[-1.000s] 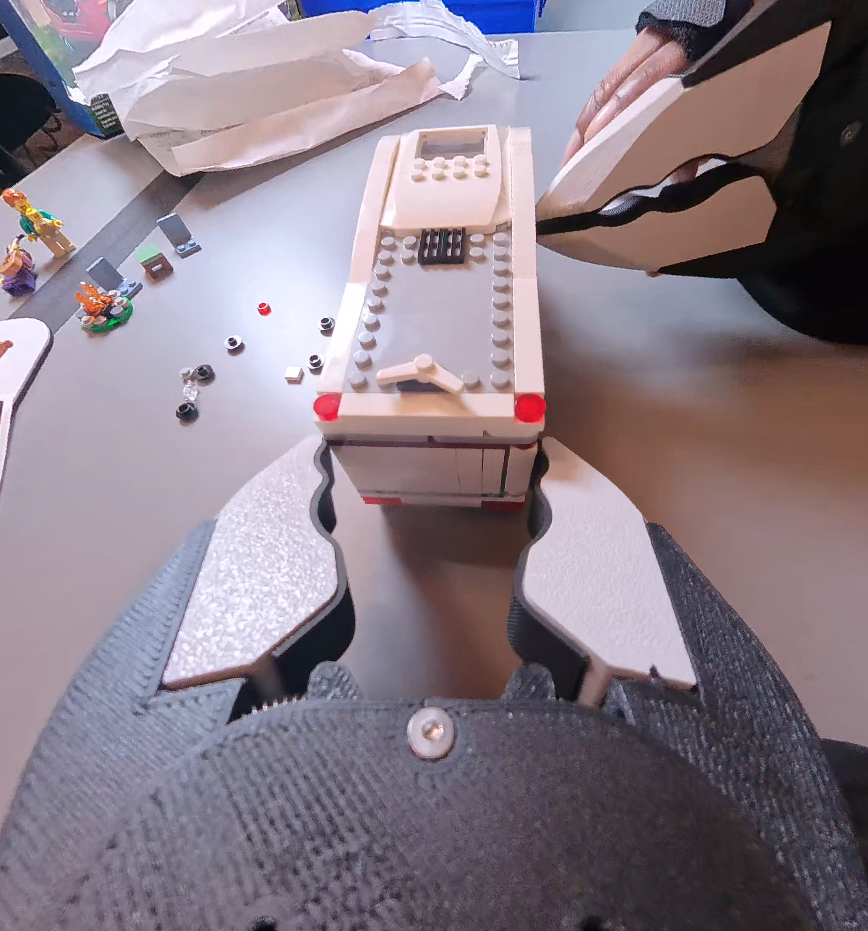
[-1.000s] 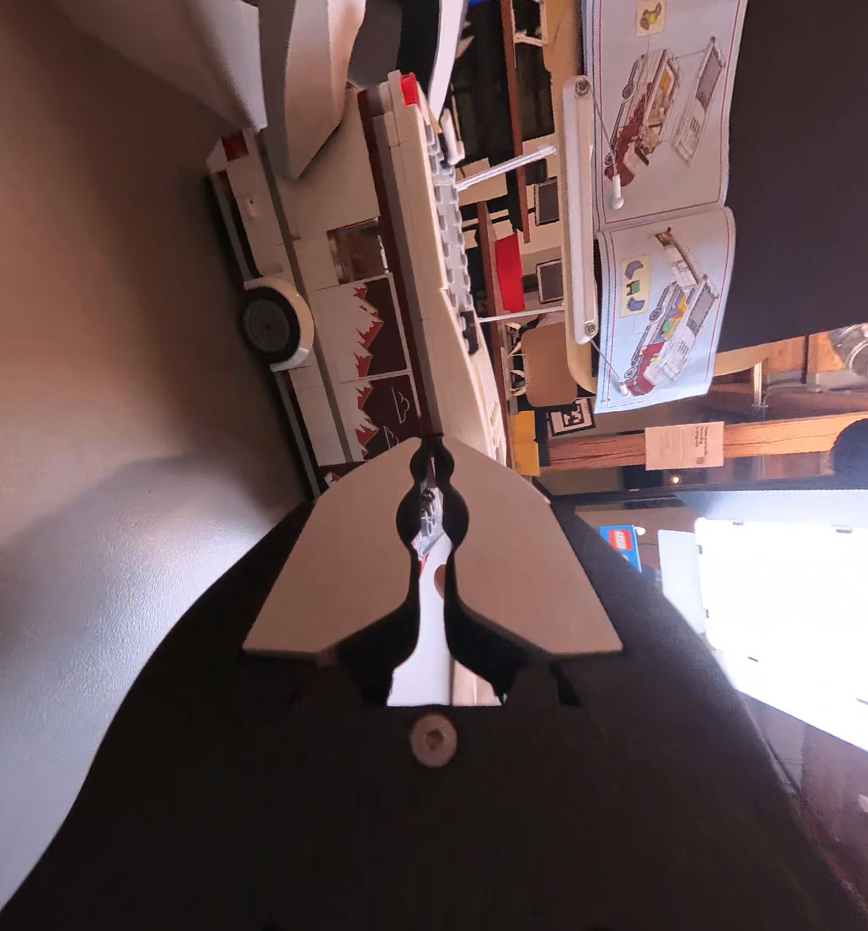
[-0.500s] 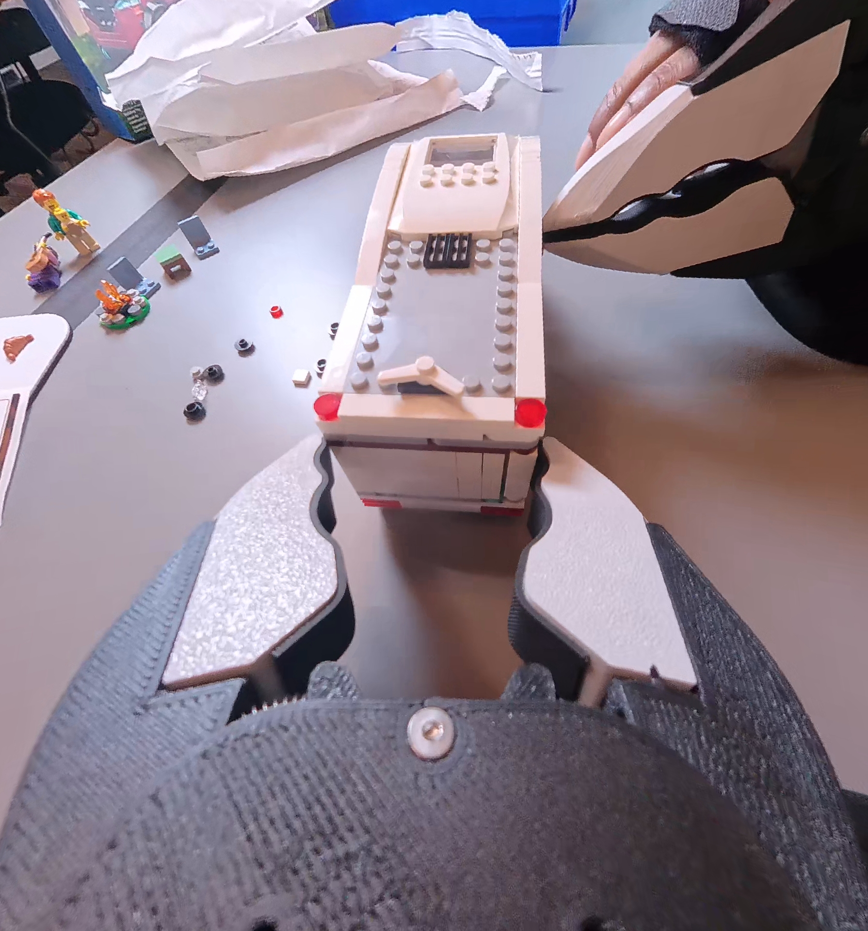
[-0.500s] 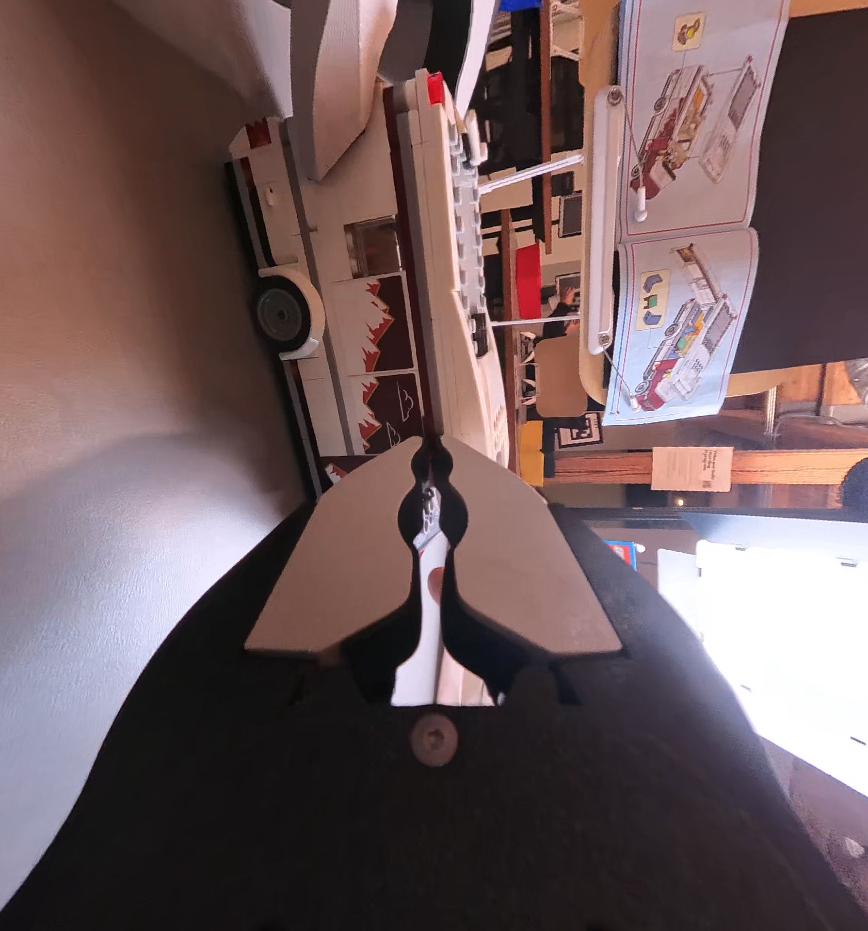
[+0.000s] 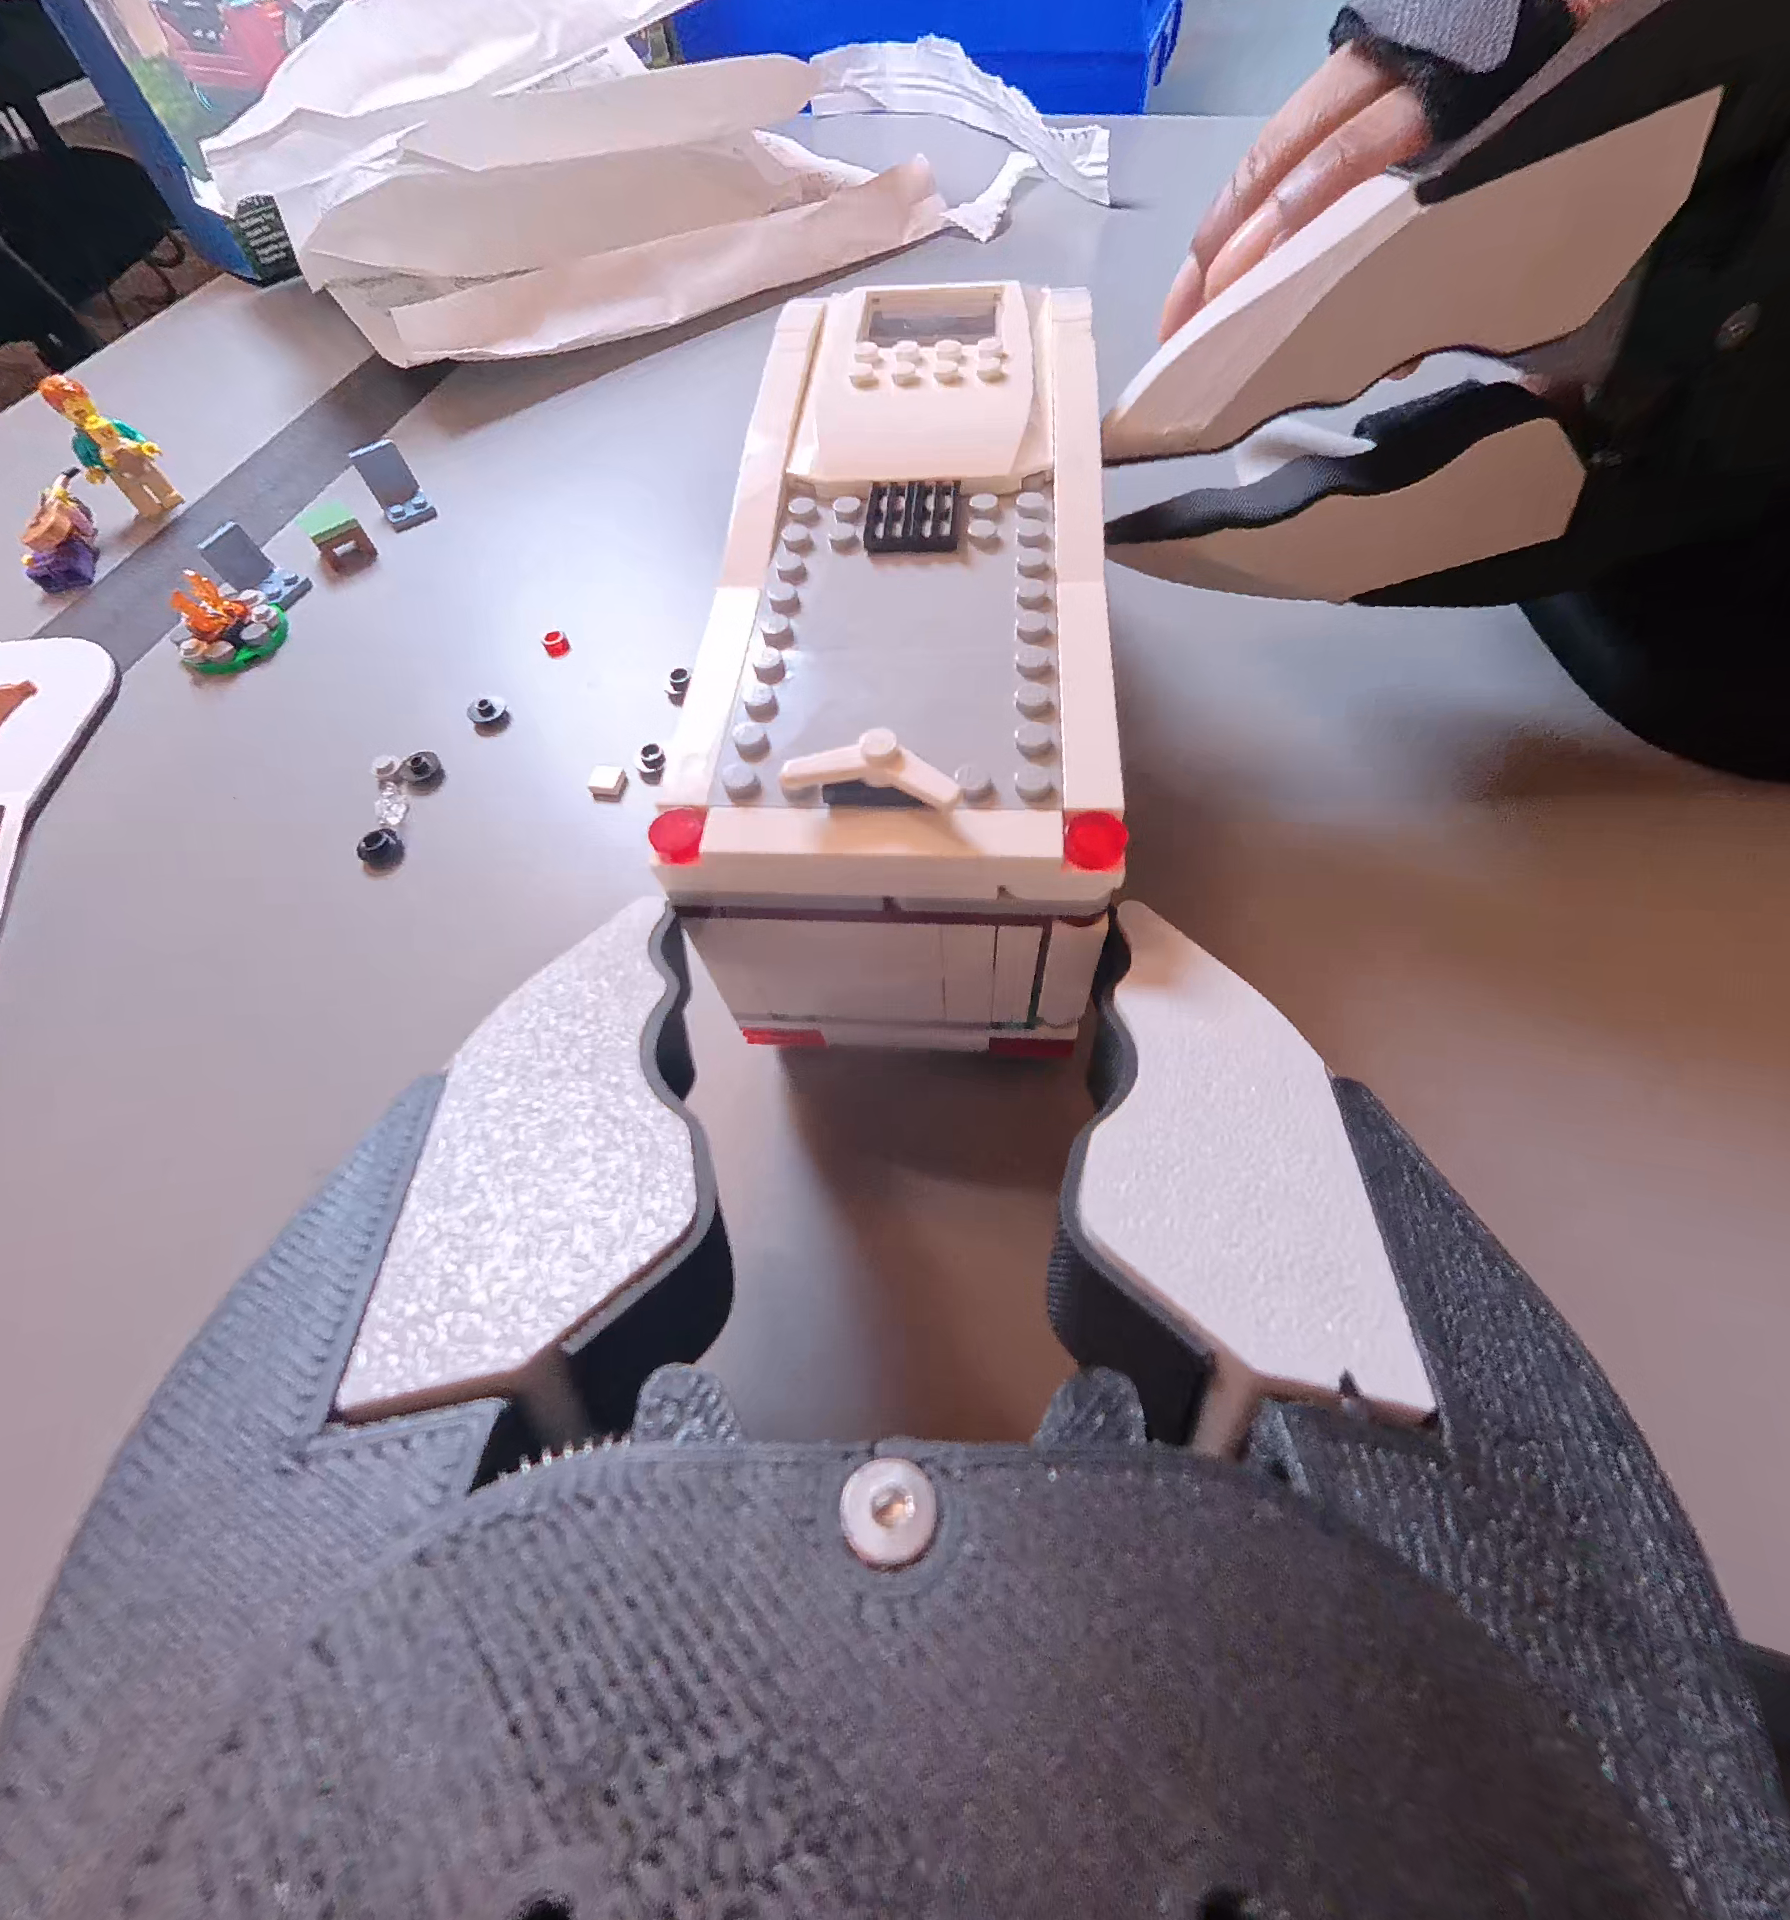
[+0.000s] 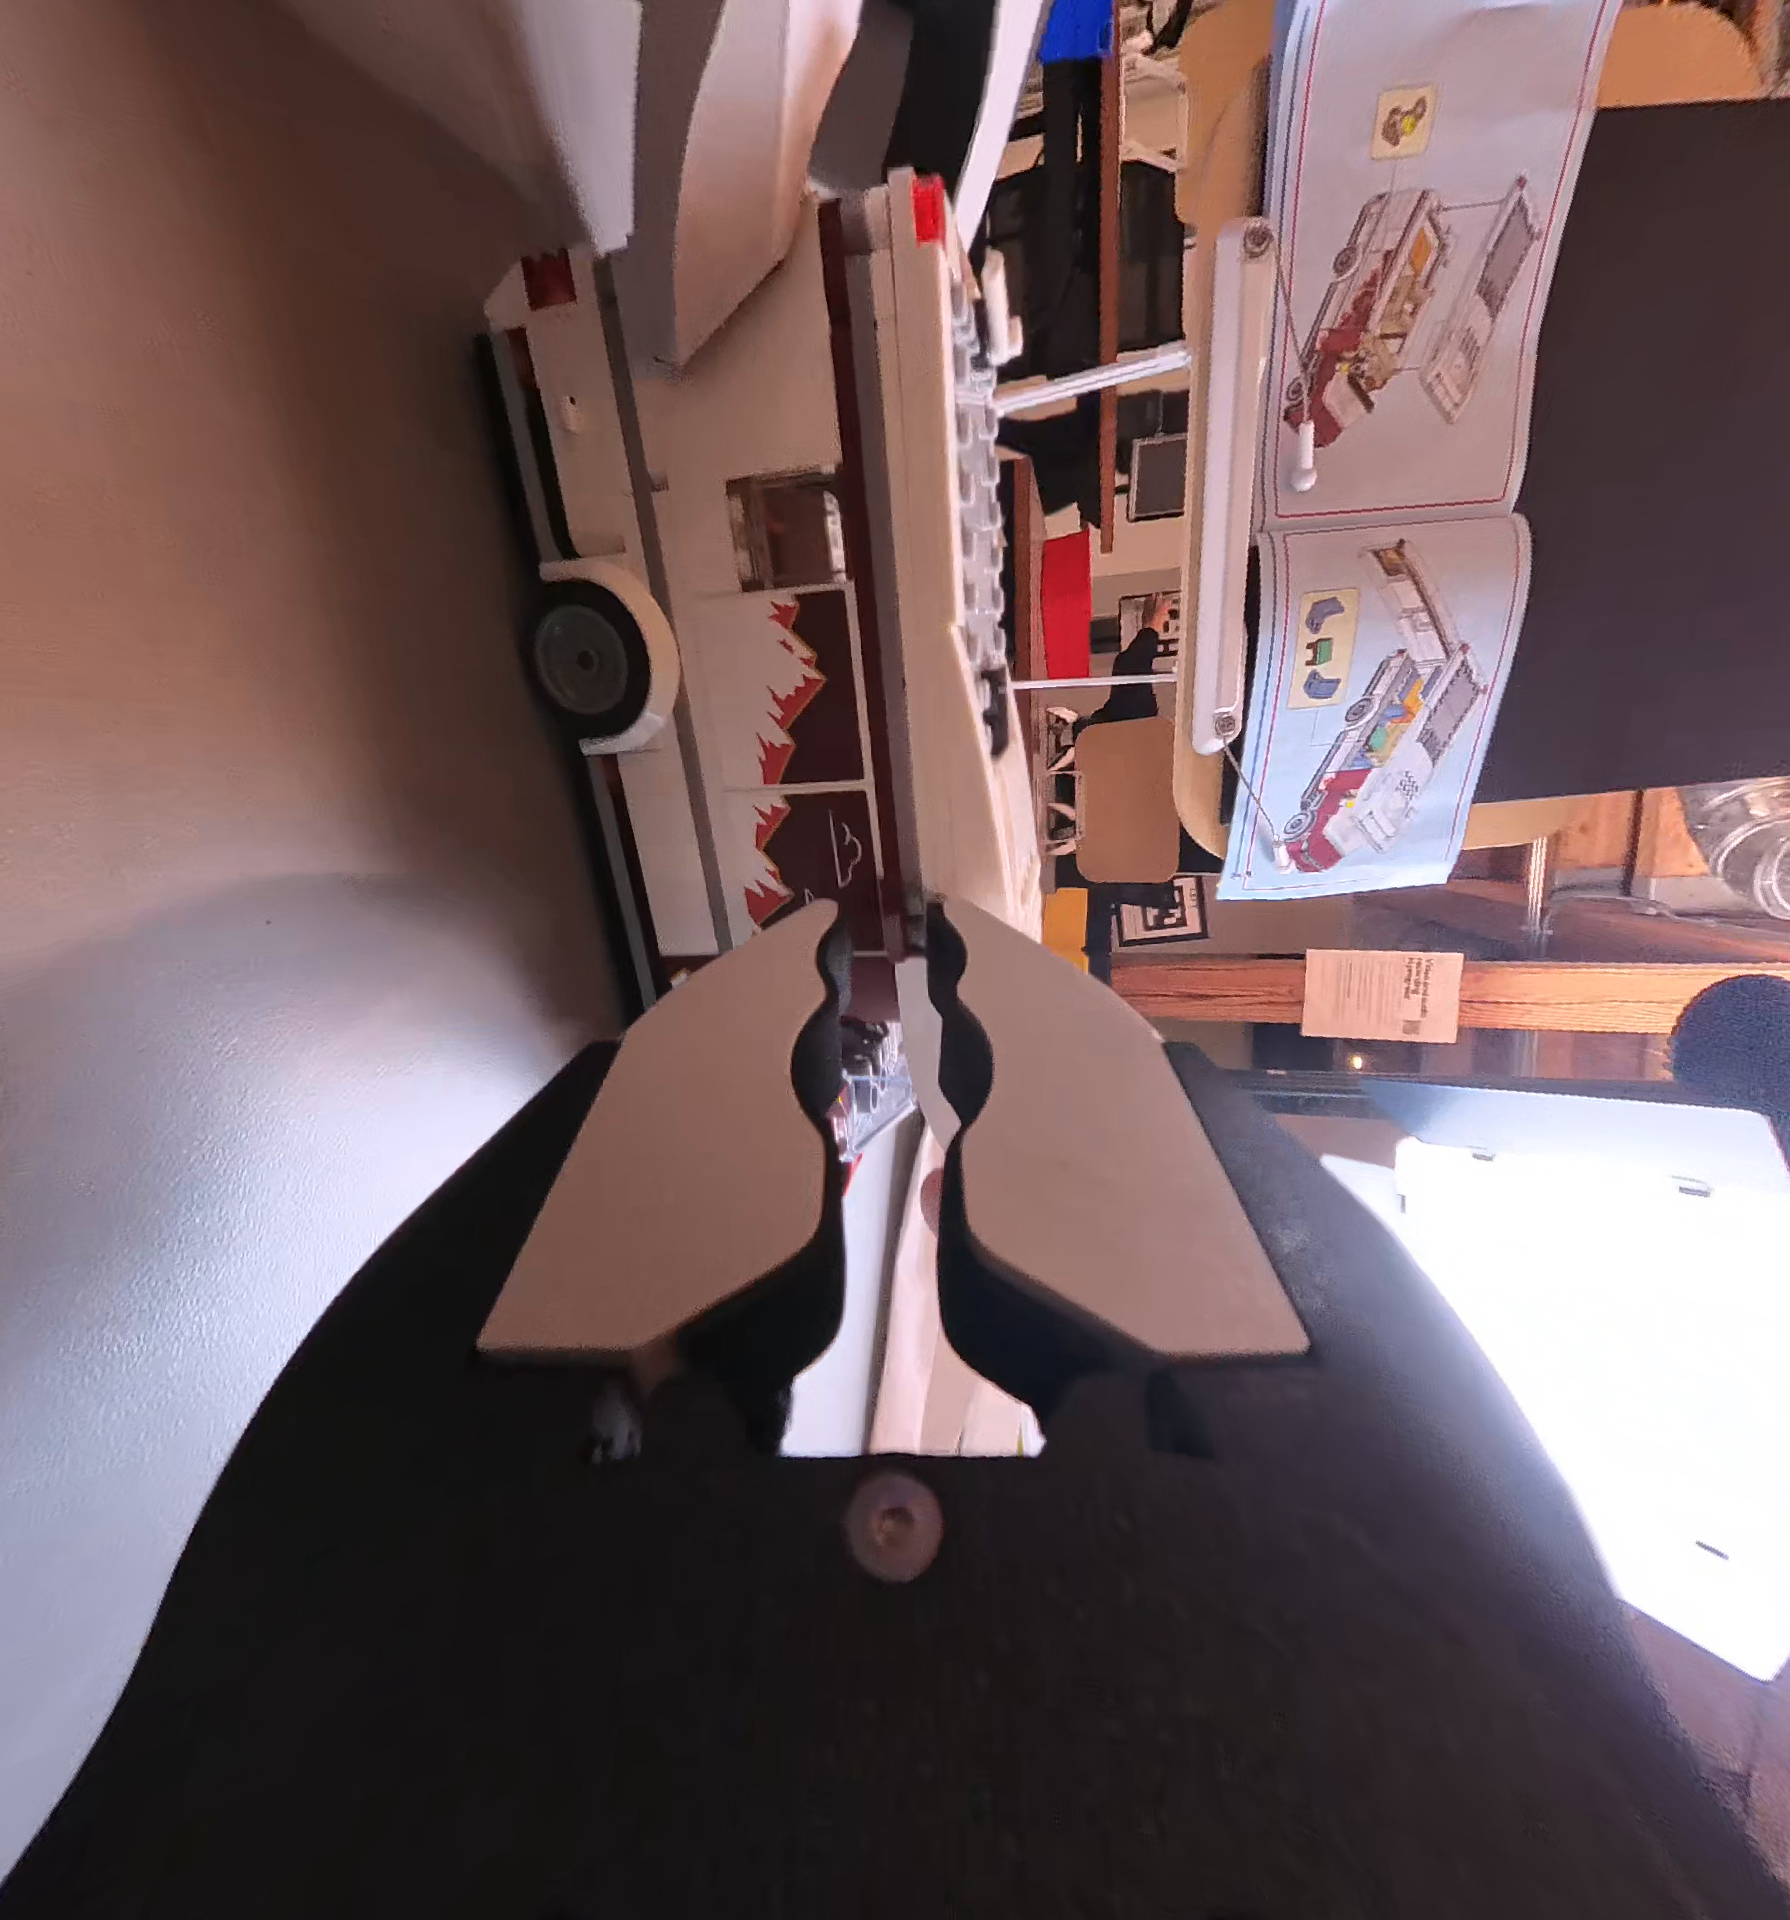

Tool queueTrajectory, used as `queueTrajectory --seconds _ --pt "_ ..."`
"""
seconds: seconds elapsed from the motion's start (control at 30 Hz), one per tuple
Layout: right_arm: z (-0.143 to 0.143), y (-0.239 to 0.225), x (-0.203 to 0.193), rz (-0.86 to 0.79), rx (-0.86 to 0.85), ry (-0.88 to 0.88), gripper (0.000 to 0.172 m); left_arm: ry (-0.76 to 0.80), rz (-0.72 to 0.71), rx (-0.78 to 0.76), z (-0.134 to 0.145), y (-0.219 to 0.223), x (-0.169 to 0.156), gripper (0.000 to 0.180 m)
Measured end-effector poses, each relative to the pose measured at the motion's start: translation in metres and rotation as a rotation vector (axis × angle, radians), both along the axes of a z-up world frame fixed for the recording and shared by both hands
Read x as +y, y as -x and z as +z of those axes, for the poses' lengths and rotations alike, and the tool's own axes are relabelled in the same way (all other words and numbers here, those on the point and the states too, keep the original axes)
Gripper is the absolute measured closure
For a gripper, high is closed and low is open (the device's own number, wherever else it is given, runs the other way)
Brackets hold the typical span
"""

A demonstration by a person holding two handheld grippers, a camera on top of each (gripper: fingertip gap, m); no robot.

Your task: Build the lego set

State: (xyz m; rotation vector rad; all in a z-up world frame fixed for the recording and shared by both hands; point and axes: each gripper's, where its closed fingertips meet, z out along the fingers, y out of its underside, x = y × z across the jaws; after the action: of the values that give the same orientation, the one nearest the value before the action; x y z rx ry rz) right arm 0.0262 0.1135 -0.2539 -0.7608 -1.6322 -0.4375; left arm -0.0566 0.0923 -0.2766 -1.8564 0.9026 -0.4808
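Note:
A white toy brick camper van (image 5: pixel 912 644) with a grey studded roof stands on the grey table (image 5: pixel 1390 935). My left gripper (image 5: pixel 891 966) is shut on its rear end, one pad pressed on each side wall. My right gripper (image 5: pixel 1114 494), held by a hand (image 5: pixel 1286 187), is at the van's right side near the front, its jaws a little apart. In the right wrist view the right gripper (image 6: pixel 880 925) is turned on its side and straddles the roof's edge and the dark red stripe of the van (image 6: pixel 766 644) without squeezing them. The left gripper's finger (image 6: pixel 725 208) lies against the van's side wall.
Crumpled white paper (image 5: pixel 579 177) and a blue box (image 5: pixel 922 42) lie beyond the van. Two minifigures (image 5: pixel 106 447), a campfire piece (image 5: pixel 231 623) and several small loose pieces (image 5: pixel 403 769) lie to the left. An open instruction booklet (image 6: pixel 1390 520) stands on a holder behind. Some 10 cm of space lies between my two pairs of fingers. From either gripper's tips it is about 25 cm to the campfire piece (image 5: pixel 231 623).
My right gripper's jaws were shut at the van's roof edge and have now parted a little. My left gripper keeps its hold on the van's rear.

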Motion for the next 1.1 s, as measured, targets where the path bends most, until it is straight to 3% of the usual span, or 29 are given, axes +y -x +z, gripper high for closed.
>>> queueTrajectory --seconds 0.1,0.3,0.5,0.63,0.73,0.97,1.1 --pt "0.001 0.003 0.002 0.008 0.020 -0.063 0.169 0.005 -0.012 0.001 0.000 -0.001 -0.001 0.105" --pt "0.000 0.001 0.007 0.018 0.041 -0.052 0.170 0.008 -0.057 0.030 0.000 -0.002 -0.006 0.100" --pt "0.000 -0.002 0.005 0.008 0.032 -0.011 0.170 -0.008 -0.051 -0.017 0.037 -0.010 -0.001 0.092" --pt "0.001 -0.007 0.001 -0.011 0.020 0.018 0.170 0.067 -0.038 0.059 0.026 -0.015 0.010 0.093" --pt "0.001 -0.013 -0.005 -0.033 0.003 0.043 0.170 0.131 -0.040 0.016 0.023 -0.019 0.012 0.093" --pt "0.001 -0.025 -0.048 -0.019 -0.024 0.160 0.170 0.103 -0.013 -0.011 0.036 -0.008 0.006 0.096" --pt "0.002 -0.020 -0.089 0.142 -0.015 0.337 0.169 0.091 0.013 -0.023 0.040 0.005 0.000 0.096"
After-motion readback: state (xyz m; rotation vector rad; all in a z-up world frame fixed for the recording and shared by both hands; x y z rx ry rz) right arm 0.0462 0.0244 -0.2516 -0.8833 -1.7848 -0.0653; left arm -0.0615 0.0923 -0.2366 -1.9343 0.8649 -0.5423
